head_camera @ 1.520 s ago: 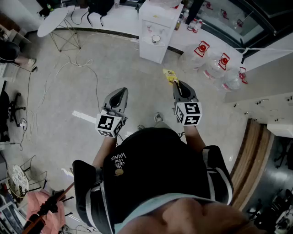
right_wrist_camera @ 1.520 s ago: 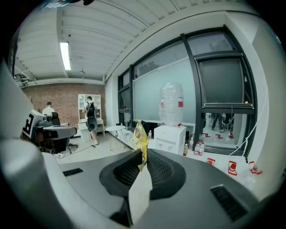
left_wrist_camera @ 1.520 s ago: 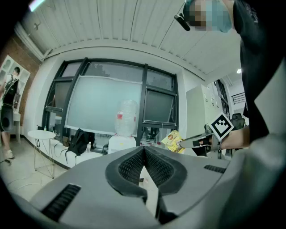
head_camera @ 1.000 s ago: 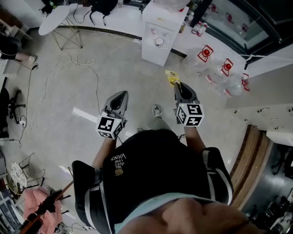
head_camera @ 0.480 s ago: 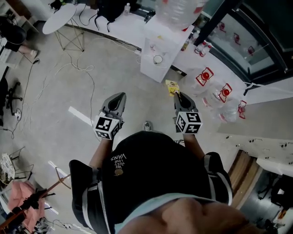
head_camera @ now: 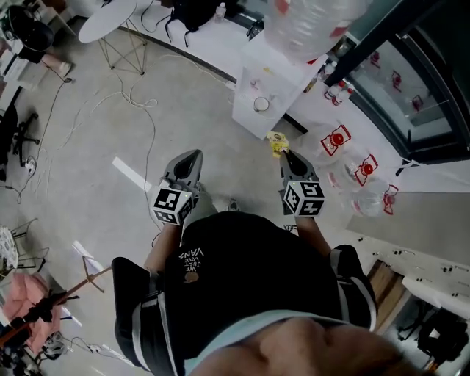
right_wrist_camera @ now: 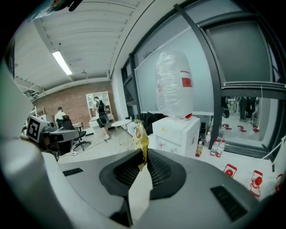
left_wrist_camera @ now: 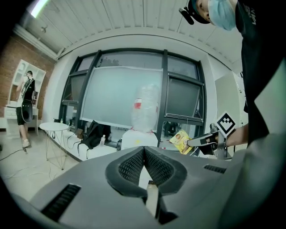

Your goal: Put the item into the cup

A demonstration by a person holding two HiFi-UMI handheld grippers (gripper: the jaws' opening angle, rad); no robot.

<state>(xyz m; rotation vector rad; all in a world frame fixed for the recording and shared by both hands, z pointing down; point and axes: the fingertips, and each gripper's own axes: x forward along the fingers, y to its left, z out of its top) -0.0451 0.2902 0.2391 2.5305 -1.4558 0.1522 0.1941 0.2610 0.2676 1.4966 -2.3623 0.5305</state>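
A yellow printed packet [head_camera: 277,141] sticks out of my right gripper [head_camera: 286,154], which is shut on its lower edge. The right gripper view shows the packet [right_wrist_camera: 141,139] standing up between the pads of that gripper [right_wrist_camera: 144,154]. My left gripper [head_camera: 189,160] is shut with nothing in it, level with the right one; its closed jaws [left_wrist_camera: 144,148] fill the left gripper view, where the packet [left_wrist_camera: 180,140] appears at the right. Ahead stands a white water dispenser [head_camera: 273,81] with a small round cup [head_camera: 261,104] at its front. Both grippers are short of it.
A large clear bottle [right_wrist_camera: 172,88] tops the dispenser. Red-labelled water jugs [head_camera: 339,139] lie on the white ledge at the right. Small bottles [right_wrist_camera: 215,147] stand by the window. A round white table [head_camera: 107,17], floor cables [head_camera: 95,110] and a person [left_wrist_camera: 23,107] are at the left.
The dispenser and the cup have drawn closer as both grippers moved forward over the floor. The packet stays in the right gripper; both grippers stay shut.
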